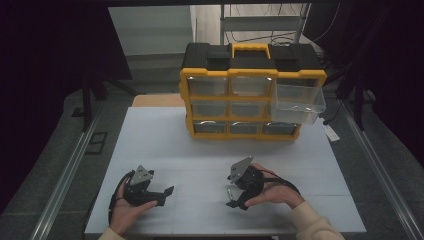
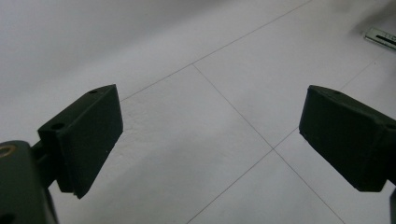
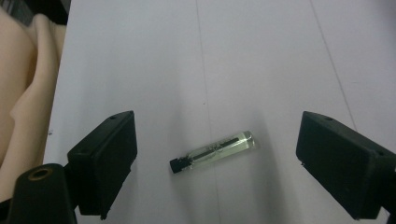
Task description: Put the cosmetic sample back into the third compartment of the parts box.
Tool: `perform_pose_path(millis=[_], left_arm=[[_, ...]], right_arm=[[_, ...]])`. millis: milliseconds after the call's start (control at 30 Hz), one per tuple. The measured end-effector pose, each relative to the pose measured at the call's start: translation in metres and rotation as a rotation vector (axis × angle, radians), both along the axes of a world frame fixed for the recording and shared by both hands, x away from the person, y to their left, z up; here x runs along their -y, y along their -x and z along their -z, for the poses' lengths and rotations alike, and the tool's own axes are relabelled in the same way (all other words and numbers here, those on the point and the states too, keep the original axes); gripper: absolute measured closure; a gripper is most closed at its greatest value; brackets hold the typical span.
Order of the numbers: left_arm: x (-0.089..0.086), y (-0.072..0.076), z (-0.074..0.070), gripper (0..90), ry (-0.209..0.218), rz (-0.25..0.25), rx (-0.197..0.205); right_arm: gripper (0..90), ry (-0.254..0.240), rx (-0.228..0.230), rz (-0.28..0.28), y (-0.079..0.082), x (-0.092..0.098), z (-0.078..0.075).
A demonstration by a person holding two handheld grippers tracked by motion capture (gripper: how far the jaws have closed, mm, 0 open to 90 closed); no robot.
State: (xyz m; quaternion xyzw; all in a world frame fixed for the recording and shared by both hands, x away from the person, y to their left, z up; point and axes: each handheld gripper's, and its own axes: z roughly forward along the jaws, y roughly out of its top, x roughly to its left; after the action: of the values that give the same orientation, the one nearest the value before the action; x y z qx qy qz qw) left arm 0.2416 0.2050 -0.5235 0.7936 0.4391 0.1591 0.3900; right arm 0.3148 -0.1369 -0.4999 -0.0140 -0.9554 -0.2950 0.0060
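— Jaws first: from the high view, we see the left gripper point(image 1: 167, 192) lying low near the front left of the white table point(image 1: 150, 145), its jaws apart with nothing between them. How does our right side stand?

— Our right gripper point(image 1: 234, 199) tilts down toward the tabletop near the front middle, jaws spread wide. A small vial point(image 1: 229, 192) lies just beside its tips. Bare white surface runs between the two grippers and ahead of them, up to the yellow-and-black drawer cabinet point(image 1: 250, 100) at the far edge. One clear drawer point(image 1: 298, 103) sticks out at its upper right.

— In the left gripper view we have both jaws well apart over plain tabletop, crossed by thin seam lines. A small label point(image 2: 382, 37) sits at the far right.

— In the right gripper view our jaws stand wide on either side of the vial point(image 3: 215, 151), neither pad touching it. It lies flat on the table, slightly slanted: a clear glass tube with pale yellowish liquid, a dark strip along its side and a black cap at its left end. The table's edge runs close on the left, a sleeve point(image 3: 23, 93) beyond it.
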Motion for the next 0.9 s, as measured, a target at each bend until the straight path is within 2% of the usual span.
perform_pose_path(millis=[100,133,167,267,333,367,433,533,667,900], left_arm=[[0.0,0.0,0.0,6.9,-0.005,0.001,0.001],[0.0,0.0,0.0,6.9,-0.005,0.0,0.002],[0.0,0.001,0.0,6.8,-0.005,-0.002,0.002],[0.0,0.0,0.0,6.9,-0.005,-0.004,0.001],[0.001,0.0,0.0,6.9,-0.007,-0.002,-0.001],[0.001,0.0,0.0,6.9,-0.008,-0.001,-0.002],[0.001,0.0,0.0,6.9,-0.009,0.0,-0.001],[0.001,0.0,0.001,6.9,-0.008,0.0,-0.002],[0.001,0.0,0.001,6.9,-0.009,-0.002,-0.002],[0.001,0.001,0.0,6.9,-0.01,-0.002,-0.002]], right_arm=[[12.7,0.027,0.014,-0.02,0.0,-0.002,0.002],[12.7,0.018,0.003,-0.035,0.0,-0.004,0.004],[12.8,0.039,0.027,-0.036,0.001,-0.004,0.004],[12.9,0.036,0.008,-0.055,0.0,-0.005,0.007],[12.6,0.059,0.012,-0.078,0.0,-0.006,0.01],[12.6,0.077,0.037,-0.078,0.0,-0.007,0.01],[12.5,0.08,0.025,-0.086,0.001,-0.008,0.012],[13.4,0.098,0.036,-0.108,0.002,-0.01,0.014],[16.8,0.11,0.05,-0.117,0.003,-0.012,0.016],[23.0,0.106,0.034,-0.131,0.002,-0.011,0.016]])
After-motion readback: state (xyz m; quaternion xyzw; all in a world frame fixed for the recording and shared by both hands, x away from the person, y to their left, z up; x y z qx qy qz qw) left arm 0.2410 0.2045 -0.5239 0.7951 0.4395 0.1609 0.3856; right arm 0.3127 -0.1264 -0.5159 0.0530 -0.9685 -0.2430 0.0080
